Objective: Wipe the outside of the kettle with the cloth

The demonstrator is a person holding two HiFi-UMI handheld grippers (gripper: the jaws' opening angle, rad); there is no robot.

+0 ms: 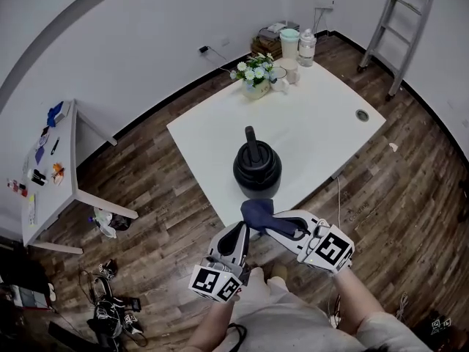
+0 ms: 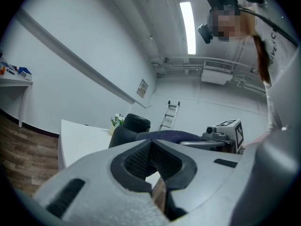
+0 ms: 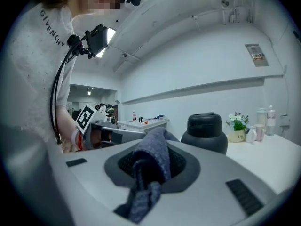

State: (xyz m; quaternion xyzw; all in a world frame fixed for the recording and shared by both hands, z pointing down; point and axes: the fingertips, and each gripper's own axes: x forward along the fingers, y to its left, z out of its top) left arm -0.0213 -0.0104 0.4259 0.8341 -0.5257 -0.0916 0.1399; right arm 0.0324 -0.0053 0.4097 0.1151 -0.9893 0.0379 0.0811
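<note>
The right gripper [image 1: 278, 223] is clamped on the dark cloth [image 1: 258, 213] just off the table's [image 1: 322, 123] near edge, likely ready to wipe the black kettle [image 1: 257, 169] standing there, while the left gripper [image 1: 240, 233] hangs beside it, jaws together and empty.

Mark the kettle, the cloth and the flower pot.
kettle [image 1: 258, 174], head view, on its black body.
cloth [image 1: 258, 213], head view, on its dark blue middle.
flower pot [image 1: 256, 90], head view, on its pale front wall.
</note>
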